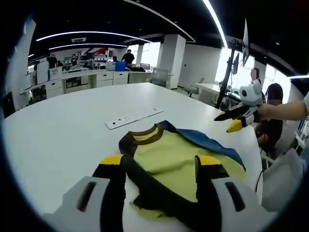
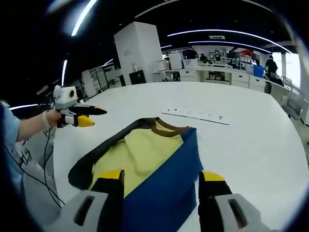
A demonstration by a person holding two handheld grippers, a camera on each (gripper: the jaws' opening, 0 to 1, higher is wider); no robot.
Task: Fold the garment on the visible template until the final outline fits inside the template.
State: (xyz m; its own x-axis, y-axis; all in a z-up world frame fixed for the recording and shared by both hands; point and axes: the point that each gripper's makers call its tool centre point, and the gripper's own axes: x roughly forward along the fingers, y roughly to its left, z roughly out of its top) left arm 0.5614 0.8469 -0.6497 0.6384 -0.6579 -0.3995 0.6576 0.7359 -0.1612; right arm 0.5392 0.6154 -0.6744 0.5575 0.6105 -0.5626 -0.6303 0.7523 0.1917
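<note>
**Tongs and garment: entry for both gripper views**

Left tongs (image 1: 161, 166): we are seeing them rising from the bottom of the left gripper view, jaws standing apart with yellow-and-black tips, hovering just over the near edge of the garment (image 1: 181, 169) and clamping nothing.

Right tongs (image 2: 161, 181): we are seeing them in the right gripper view, jaws likewise apart, poised above the blue part of the garment (image 2: 149, 169), gripping nothing. We are also spotting them in the left gripper view (image 1: 236, 118), held in a hand (image 1: 270, 112) off the right edge of the surface (image 1: 58, 130); the left tongs (image 2: 87, 116) are appearing in the right gripper view, held in a hand (image 2: 50, 118) well apart from the cloth.

Garment: we are noting it lying partly folded on the white surface (image 2: 260, 145), yellow with a dark brown collar and trim, with a blue panel along one side.

Power strip (image 1: 133, 118): we are noting it lying flat on the surface beyond the collar, apart from the cloth, and again in the right gripper view (image 2: 195, 115).

Template: we cannot tell where it lies.
</note>
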